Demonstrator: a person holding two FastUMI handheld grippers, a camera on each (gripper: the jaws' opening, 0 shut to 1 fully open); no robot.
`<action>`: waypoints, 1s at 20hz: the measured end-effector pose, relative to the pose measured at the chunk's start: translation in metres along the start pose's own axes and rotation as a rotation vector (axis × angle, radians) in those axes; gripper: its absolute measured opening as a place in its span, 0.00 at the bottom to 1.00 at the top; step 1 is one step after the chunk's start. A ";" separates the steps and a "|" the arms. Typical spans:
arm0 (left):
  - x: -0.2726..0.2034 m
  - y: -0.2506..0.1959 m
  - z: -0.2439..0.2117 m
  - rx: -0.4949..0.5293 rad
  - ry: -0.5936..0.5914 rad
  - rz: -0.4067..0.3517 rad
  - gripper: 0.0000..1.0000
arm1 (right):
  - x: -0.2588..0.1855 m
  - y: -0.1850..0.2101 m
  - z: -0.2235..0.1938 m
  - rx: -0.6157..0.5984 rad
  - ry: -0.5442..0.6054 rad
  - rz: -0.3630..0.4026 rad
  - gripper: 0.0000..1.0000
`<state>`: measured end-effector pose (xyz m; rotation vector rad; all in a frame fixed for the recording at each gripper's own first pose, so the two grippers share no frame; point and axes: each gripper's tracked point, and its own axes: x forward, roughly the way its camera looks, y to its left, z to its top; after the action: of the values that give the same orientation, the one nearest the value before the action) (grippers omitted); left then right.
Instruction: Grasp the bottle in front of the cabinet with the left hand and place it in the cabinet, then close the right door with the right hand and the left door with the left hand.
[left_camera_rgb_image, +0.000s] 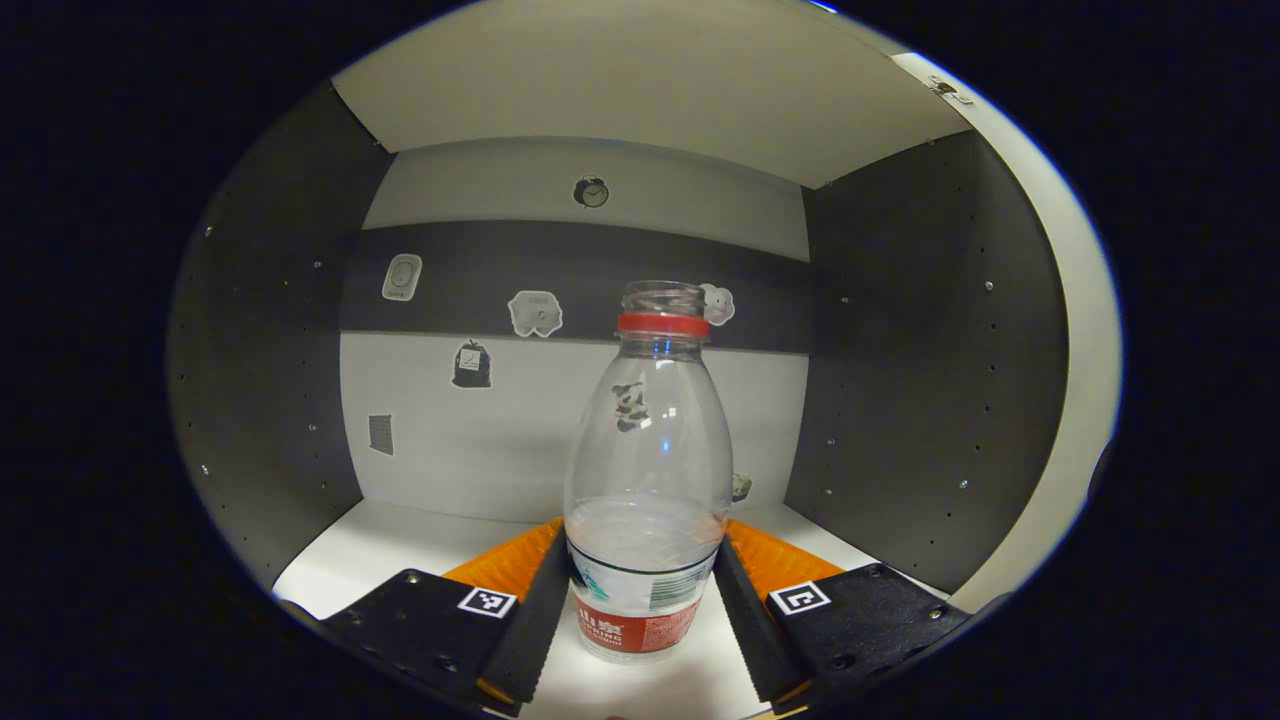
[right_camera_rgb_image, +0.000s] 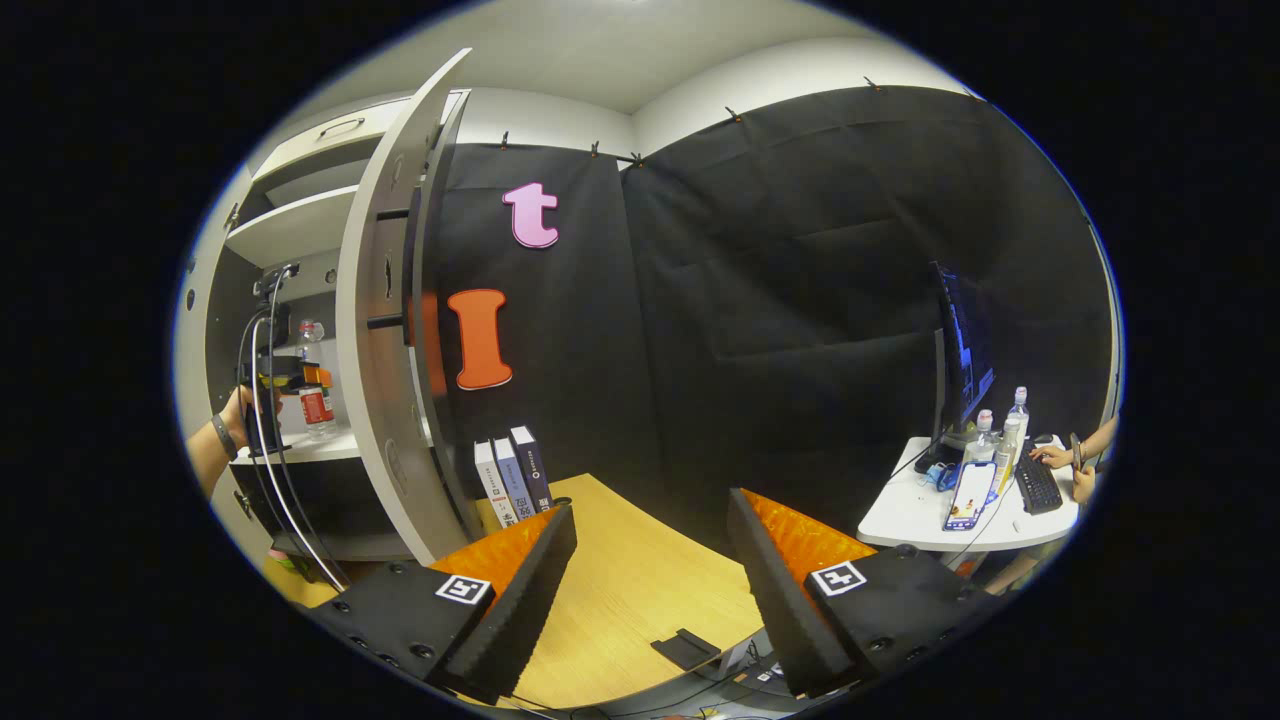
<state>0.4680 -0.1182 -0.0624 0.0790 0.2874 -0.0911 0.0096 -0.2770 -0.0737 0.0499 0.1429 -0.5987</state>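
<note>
A clear plastic bottle with a red neck ring, no cap and a red-and-white label stands upright on the white shelf inside the cabinet. My left gripper is shut on the bottle's lower body, one finger against each side. In the right gripper view the same bottle sits in the cabinet at far left, held by the left gripper and a hand. The cabinet's right door swings wide open. My right gripper hangs open over the wooden table, holding nothing.
Dark side walls and a stickered back wall close in around the bottle. Three books stand on the table behind the open door. A small black object lies near the table's front edge. At right, a white desk carries a monitor, bottles, a phone and a keyboard.
</note>
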 end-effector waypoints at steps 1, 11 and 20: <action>0.001 0.002 -0.001 -0.008 0.002 0.000 0.78 | 0.000 0.000 0.000 0.004 0.001 0.001 1.00; -0.042 0.008 0.063 -0.069 -0.211 0.034 0.94 | 0.004 0.001 0.001 0.007 0.006 0.049 1.00; -0.156 -0.011 0.134 -0.094 -0.390 0.033 0.94 | 0.000 0.016 0.011 -0.019 0.004 0.216 1.00</action>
<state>0.3549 -0.1293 0.1094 -0.0284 -0.0988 -0.0586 0.0196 -0.2645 -0.0629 0.0475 0.1446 -0.3813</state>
